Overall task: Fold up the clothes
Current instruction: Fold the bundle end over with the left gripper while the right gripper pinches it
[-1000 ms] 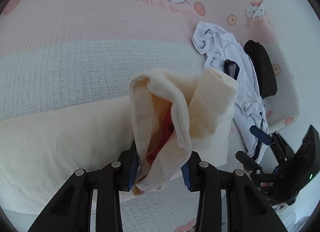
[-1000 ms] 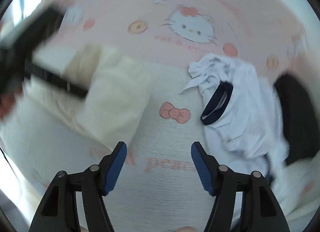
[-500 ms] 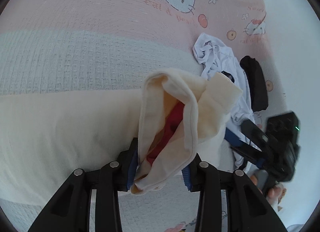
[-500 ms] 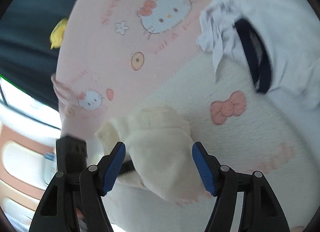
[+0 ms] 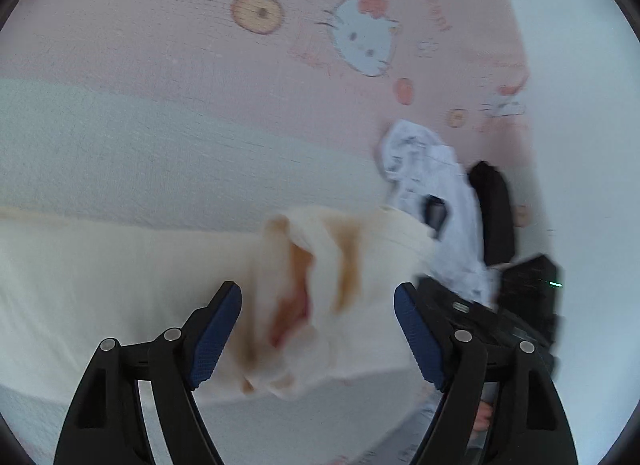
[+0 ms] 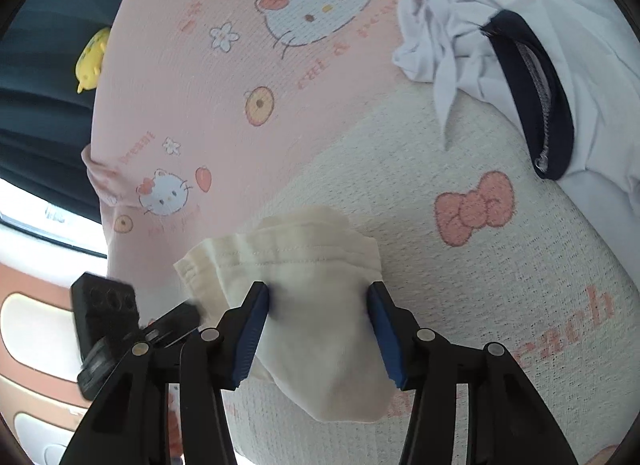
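Handover in progress on the bed: the cream garment (image 5: 160,285) lies across the lower half of the left wrist view, its bunched end, with orange and red showing inside, blurred between the fingers of the left gripper (image 5: 318,329), whose jaws have just been opening and now stand wide with both pads clear of the cloth. In the right wrist view the right gripper (image 6: 318,329) has just been closing, and its blue pads press both sides of the cream bundle at lower centre, so I read that as a grip. To do this well, I'd want the right pads to catch every layer of the hem, not only the outer fold. The left should back straight away without snagging. The white shirt (image 6: 520,25) sits crumpled at upper right, well apart on the pink blanket (image 6: 180,85).
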Action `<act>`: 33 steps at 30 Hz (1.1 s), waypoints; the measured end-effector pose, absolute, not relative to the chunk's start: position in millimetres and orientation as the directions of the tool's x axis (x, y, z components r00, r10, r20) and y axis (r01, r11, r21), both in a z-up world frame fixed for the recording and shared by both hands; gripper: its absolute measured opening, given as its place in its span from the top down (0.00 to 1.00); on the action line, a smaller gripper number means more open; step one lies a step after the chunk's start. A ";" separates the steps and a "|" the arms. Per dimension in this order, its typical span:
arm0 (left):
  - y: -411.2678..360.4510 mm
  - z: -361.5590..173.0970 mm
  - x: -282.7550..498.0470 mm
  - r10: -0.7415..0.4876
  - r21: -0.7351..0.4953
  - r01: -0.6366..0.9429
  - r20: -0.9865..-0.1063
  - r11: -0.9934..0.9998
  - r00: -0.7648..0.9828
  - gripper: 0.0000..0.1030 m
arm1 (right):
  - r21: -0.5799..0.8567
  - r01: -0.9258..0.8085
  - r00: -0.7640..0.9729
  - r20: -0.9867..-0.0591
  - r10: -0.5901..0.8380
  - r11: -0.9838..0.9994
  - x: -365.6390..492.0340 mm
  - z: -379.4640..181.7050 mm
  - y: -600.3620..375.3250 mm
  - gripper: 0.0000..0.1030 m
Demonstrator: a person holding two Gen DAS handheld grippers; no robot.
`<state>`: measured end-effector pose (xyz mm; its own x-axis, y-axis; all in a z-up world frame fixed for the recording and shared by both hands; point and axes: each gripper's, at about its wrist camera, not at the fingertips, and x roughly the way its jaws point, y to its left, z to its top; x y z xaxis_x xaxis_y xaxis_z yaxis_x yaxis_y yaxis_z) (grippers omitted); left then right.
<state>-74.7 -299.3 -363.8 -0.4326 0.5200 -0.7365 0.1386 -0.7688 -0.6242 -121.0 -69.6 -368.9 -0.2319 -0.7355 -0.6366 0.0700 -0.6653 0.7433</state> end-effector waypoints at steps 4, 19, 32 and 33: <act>-298.6 -372.6 -85.3 0.594 -0.694 0.130 -0.685 -0.708 -0.421 0.51 | 0.755 0.075 -0.234 -0.622 -0.747 -0.652 -121.5 -361.4 -73.7 0.51; -346.9 -404.7 -60.9 0.675 -0.774 0.414 -0.626 -0.478 -0.391 0.74 | 0.753 -0.166 -0.130 -0.656 -0.743 -0.636 -145.6 -377.0 -77.6 0.57; -332.8 -398.6 -62.9 0.520 -0.639 0.346 -0.765 -0.687 -0.380 0.79 | 0.614 -0.053 -0.121 -0.787 -0.605 -0.788 -169.6 -385.2 -115.1 0.53; -332.1 -397.9 -62.7 0.512 -0.628 0.343 -0.774 -0.698 -0.374 0.79 | 0.618 -0.038 -0.109 -0.783 -0.612 -0.785 -170.0 -387.1 -113.2 0.53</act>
